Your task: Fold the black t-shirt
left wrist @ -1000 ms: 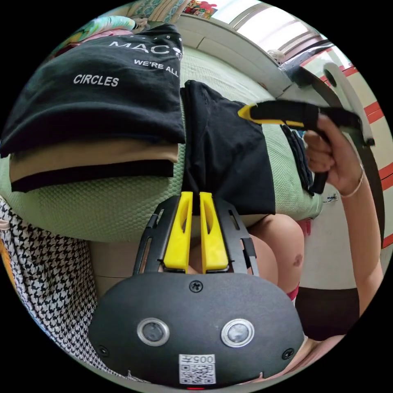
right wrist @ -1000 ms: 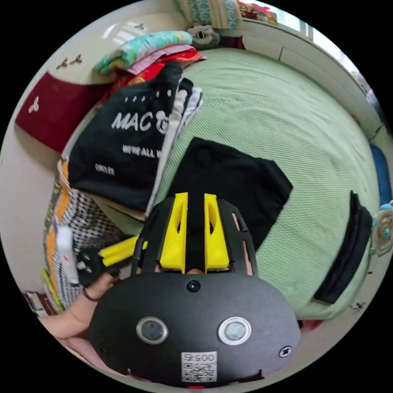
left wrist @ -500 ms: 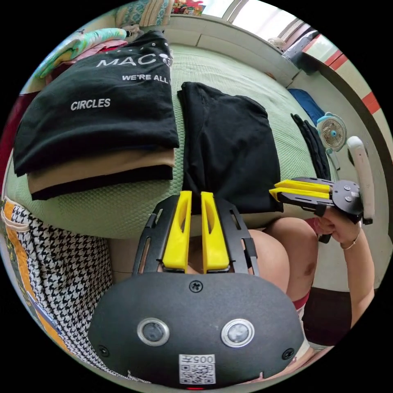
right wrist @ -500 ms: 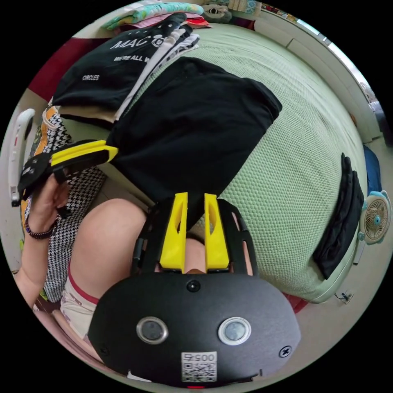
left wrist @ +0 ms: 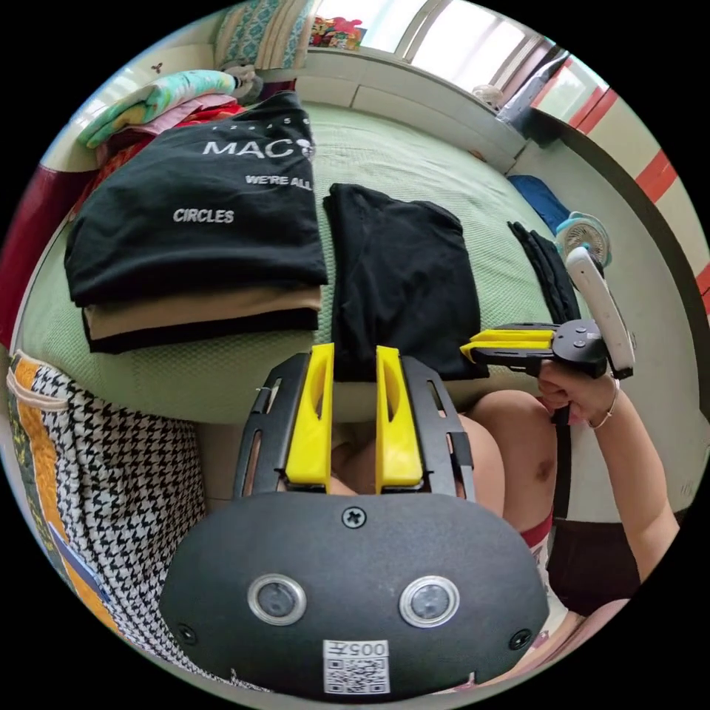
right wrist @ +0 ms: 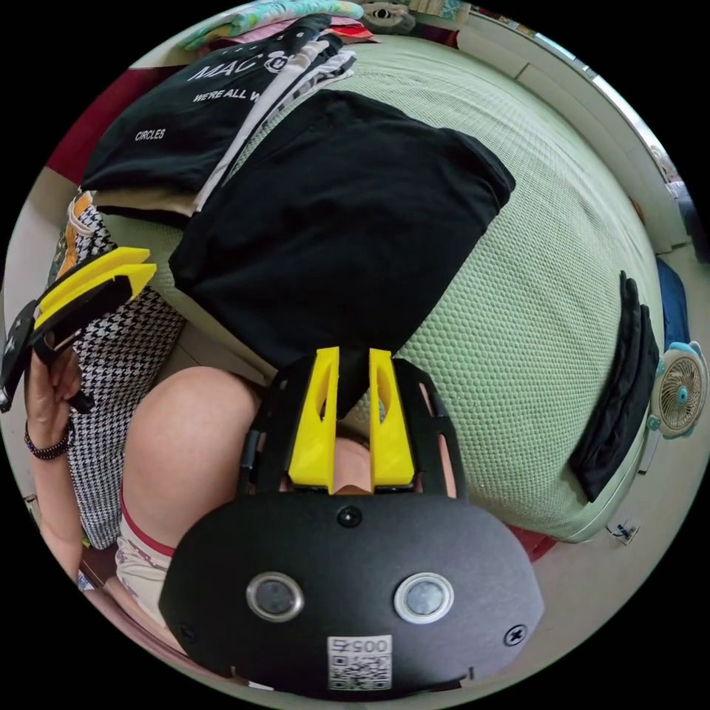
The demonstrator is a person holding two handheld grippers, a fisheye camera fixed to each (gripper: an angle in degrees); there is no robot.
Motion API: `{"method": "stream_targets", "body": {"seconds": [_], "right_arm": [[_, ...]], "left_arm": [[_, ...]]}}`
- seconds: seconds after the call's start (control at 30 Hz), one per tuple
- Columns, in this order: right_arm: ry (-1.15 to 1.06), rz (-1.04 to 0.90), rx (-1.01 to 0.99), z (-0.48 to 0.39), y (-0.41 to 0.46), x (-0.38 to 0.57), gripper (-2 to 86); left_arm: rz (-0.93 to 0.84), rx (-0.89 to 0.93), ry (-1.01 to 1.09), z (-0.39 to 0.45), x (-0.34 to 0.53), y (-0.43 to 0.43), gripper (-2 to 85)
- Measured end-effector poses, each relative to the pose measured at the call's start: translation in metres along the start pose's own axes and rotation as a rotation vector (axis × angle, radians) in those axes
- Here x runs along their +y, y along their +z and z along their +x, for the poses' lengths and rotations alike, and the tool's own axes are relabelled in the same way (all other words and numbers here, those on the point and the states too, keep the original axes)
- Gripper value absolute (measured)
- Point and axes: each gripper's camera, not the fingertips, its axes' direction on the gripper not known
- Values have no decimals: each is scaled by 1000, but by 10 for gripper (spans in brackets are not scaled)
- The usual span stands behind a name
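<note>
The black t-shirt (left wrist: 403, 288) lies folded into a rectangle on the green bed cover (left wrist: 414, 163), its near edge at the bed's rim. My left gripper (left wrist: 353, 355) is open just in front of that edge, with nothing between the jaws. In the right gripper view the t-shirt (right wrist: 340, 222) spreads out ahead, and its near corner runs down between the jaws of my right gripper (right wrist: 353, 359), which is shut on it. The right gripper (left wrist: 473, 347) touches the shirt's right near corner. The left gripper (right wrist: 126, 277) hangs off the shirt's left corner.
A stack of folded clothes (left wrist: 200, 222), topped by a black printed shirt, sits left of the t-shirt. A dark folded item (left wrist: 551, 274) lies at the bed's right edge beside a small fan (left wrist: 588, 233). A houndstooth bag (left wrist: 111, 458) and the person's knee (left wrist: 510, 444) are below the bed rim.
My left jaws have opened and let go of the shirt's near edge. The right gripper came down from above the shirt to its near right corner.
</note>
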Motion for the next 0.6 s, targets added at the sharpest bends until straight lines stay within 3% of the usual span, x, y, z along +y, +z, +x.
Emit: {"method": "stream_targets", "body": {"seconds": [0.23, 0.6], "right_arm": [[18, -1, -51, -2, 1, -5, 71], [-3, -3, -46, -7, 1, -4, 72]], "left_arm": [[-48, -26, 18, 8, -14, 24, 120], [-135, -158, 38, 24, -8, 54, 81]]}}
